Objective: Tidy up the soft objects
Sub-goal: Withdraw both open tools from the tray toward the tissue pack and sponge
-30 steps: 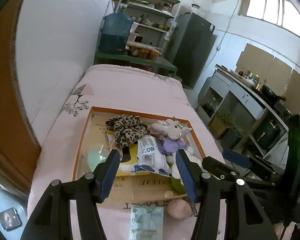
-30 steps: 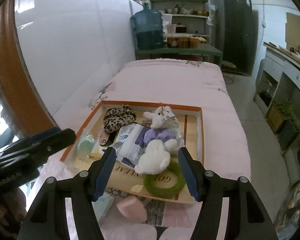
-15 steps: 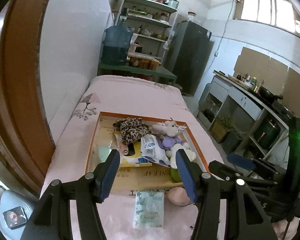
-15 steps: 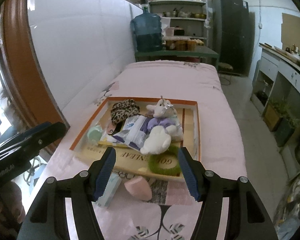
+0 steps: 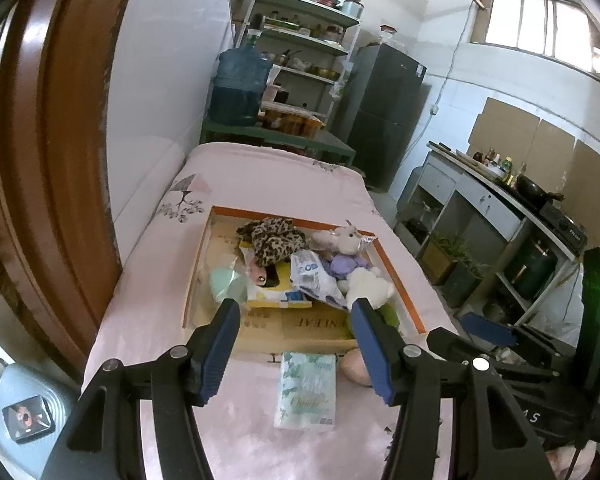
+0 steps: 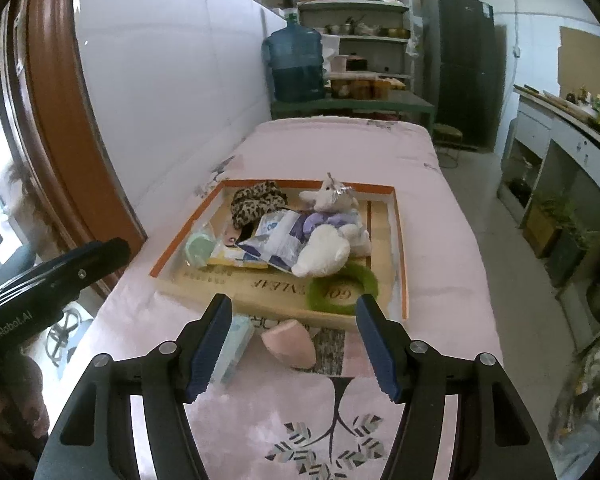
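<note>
Both of your claws hang wide apart and hold nothing. The left claw has its blue pads spread over the near edge of the cardboard tray, and the right claw stands the same way, just short of that tray.

Take the tray as your landmark – it lies on the pink bed cover. On the cover just in front of the tray's near wall lie two loose things: a pale green tissue pack and, to its right, a pink sponge egg. Seen from your right claw, the egg sits between the pads and the tissue pack is partly hidden behind the left pad.

Inside the tray, the near right corner holds a green fuzzy ring. Behind it a white plush toy leans over a blue-and-white plastic packet, with a yellow packet below that. At the tray's left wall sits a mint green round pad. Toward the far wall lie a leopard-print cloth on the left and a small white stuffed animal with a purple body on the right – the two are near each other.

Beyond the bed stands a big blue water jug, left of a grey fridge.
</note>
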`<state>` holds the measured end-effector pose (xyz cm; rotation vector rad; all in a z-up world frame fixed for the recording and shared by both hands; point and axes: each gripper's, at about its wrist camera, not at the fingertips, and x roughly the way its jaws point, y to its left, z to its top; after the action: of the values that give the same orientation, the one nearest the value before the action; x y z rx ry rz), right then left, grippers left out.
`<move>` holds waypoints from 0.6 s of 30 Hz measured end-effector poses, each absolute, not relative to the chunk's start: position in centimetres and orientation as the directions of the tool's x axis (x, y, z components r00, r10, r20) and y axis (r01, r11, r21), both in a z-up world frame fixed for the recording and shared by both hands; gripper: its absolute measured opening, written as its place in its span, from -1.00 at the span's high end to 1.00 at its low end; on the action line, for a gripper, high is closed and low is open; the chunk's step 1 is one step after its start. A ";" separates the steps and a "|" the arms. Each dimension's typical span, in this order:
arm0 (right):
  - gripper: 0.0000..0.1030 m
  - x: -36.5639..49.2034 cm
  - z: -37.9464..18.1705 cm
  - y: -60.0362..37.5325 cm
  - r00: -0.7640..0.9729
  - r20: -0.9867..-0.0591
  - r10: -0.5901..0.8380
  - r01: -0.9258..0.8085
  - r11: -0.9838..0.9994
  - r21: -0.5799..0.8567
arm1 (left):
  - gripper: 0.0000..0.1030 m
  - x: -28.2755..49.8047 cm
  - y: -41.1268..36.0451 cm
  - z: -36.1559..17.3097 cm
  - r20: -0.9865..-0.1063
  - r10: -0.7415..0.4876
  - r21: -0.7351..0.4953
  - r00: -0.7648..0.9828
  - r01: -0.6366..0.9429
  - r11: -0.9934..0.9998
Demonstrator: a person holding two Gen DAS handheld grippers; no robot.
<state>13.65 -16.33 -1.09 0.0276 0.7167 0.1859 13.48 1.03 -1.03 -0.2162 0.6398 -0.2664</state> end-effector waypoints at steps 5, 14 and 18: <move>-0.28 13.1 -1.7 -16.1 0.736 -0.654 0.173 -0.151 0.984 0.090 | -0.12 12.7 1.2 -1.9 -0.562 -0.308 -0.283 0.767 0.172 0.944; -0.28 12.8 -3.3 -15.8 0.713 -0.676 0.187 -0.144 0.982 0.121 | -0.12 12.1 1.7 -3.7 -0.571 -0.318 -0.301 0.757 0.168 0.939; -0.28 12.9 -4.0 -16.0 0.712 -0.681 0.173 -0.124 0.985 0.120 | -0.12 11.9 1.8 -4.7 -0.586 -0.320 -0.301 0.744 0.166 0.939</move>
<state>12.86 -15.99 -4.01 0.0675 0.7615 0.1646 11.93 1.77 -4.72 -0.2369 0.6821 -0.2692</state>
